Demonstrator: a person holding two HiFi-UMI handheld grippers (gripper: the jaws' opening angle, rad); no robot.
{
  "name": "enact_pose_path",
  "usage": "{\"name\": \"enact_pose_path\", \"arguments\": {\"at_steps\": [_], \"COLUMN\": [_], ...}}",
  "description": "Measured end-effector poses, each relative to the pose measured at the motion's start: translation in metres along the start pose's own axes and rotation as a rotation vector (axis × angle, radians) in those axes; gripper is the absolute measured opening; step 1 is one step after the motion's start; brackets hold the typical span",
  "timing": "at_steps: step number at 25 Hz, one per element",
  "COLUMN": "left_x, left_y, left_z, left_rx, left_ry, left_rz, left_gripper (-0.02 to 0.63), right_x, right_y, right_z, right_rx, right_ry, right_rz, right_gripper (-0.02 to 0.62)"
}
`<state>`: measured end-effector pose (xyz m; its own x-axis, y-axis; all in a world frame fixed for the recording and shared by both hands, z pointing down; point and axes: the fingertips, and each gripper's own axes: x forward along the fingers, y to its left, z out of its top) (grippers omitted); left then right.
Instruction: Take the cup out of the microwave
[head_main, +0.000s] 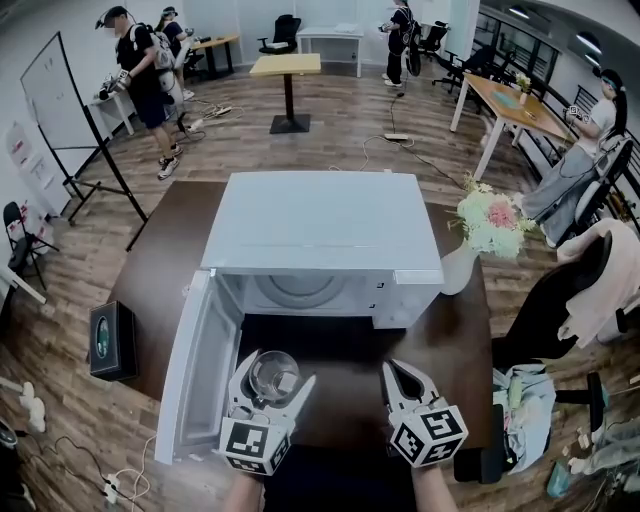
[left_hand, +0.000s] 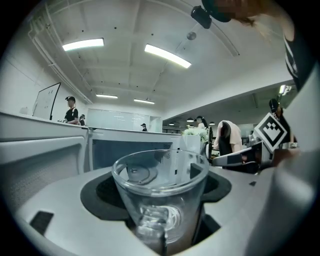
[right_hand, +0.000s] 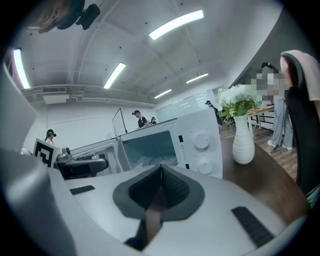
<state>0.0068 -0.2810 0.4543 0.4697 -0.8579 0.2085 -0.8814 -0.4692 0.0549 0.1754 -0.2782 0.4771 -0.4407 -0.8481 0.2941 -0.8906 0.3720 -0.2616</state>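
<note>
A clear glass cup (head_main: 274, 378) (left_hand: 161, 200) stands upright between the jaws of my left gripper (head_main: 271, 372) (left_hand: 162, 210), which is shut on it and holds it in the air in front of the white microwave (head_main: 318, 240). The microwave's door (head_main: 196, 362) hangs open to the left and its cavity (head_main: 305, 292) shows only the turntable. My right gripper (head_main: 402, 378) (right_hand: 159, 197) is shut with nothing in it, to the right of the cup, in front of the microwave's control panel (right_hand: 199, 147).
A black box (head_main: 112, 340) lies on the dark table (head_main: 470, 330) at the left. A white vase of flowers (head_main: 488, 228) (right_hand: 242, 135) stands right of the microwave. A chair draped with cloth (head_main: 590, 285) is at the right. People stand in the background.
</note>
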Motion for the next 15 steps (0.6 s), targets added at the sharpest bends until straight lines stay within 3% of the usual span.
{"name": "enact_pose_path", "arguments": {"at_steps": [4, 9, 15], "left_x": [-0.001, 0.002, 0.006], "left_y": [-0.009, -0.017, -0.017], "left_z": [0.000, -0.004, -0.005], "left_rx": [-0.009, -0.037, -0.026], "left_ry": [0.010, 0.016, 0.022], "left_rz": [-0.038, -0.085, -0.098], "left_gripper": [0.407, 0.407, 0.407], "right_x": [-0.007, -0.010, -0.009], "right_y": [0.003, -0.002, -0.004], "right_z": [0.012, 0.019, 0.015], "right_rx": [-0.058, -0.011, -0.035], "right_ry": [-0.058, -0.116, -0.121], "right_rz": [0.011, 0.011, -0.009], "right_gripper": [-0.006, -0.006, -0.006]}}
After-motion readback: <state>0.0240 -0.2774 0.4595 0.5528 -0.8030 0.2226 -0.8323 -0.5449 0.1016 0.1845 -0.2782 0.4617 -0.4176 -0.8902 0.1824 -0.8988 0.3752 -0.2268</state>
